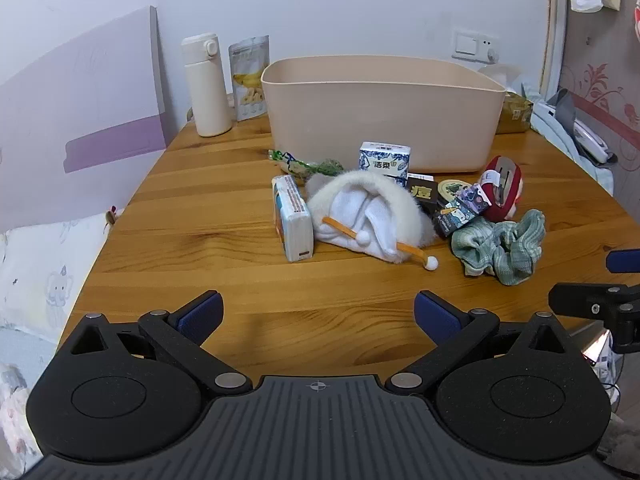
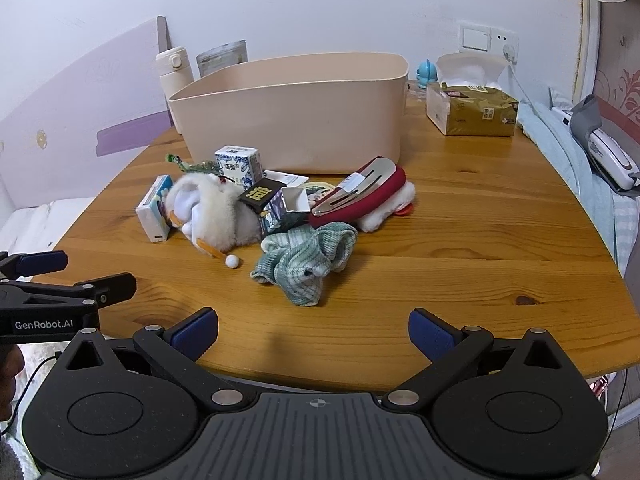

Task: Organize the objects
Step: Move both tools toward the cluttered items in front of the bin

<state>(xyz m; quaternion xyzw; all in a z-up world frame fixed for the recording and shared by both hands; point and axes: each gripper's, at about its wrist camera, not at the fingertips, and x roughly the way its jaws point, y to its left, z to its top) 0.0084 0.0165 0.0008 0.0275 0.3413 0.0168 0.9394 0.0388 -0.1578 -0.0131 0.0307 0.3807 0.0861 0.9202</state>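
Two tools in view. The left tool [image 1: 318, 316] hangs over the near edge of the desk [image 1: 200, 208], jaws spread wide, nothing between them. The right tool [image 2: 313, 334] is likewise released and empty, above the near desk edge; the left tool's side reads "GenRobot.AI" in the right wrist view.

Count on the desk:
- One beige bin [image 2: 296, 116], upright at the back, contents not visible.
- One white fur-trimmed hat [image 1: 360, 216] with an orange cord ending in two white pompoms, in front of the bin.
- One white-and-blue pack [image 1: 292, 220] touching the hat's left side — print unreadable.
- One blue-patterned tissue pack [image 1: 385, 160] against the bin wall, Chinese characters on its face.
- One black box [image 2: 262, 194] with a gold character, and one dark patterned box [image 2: 282, 212], flap open, beside it.
- One red pouch [image 2: 362, 196] with a metal clip lying on it.
- One green checked cloth [image 2: 306, 260], crumpled, nearest the right tool.

Behind: one white flask [image 1: 206, 84], one banana snack bag [image 1: 249, 76], one gold tissue box [image 2: 472, 110].
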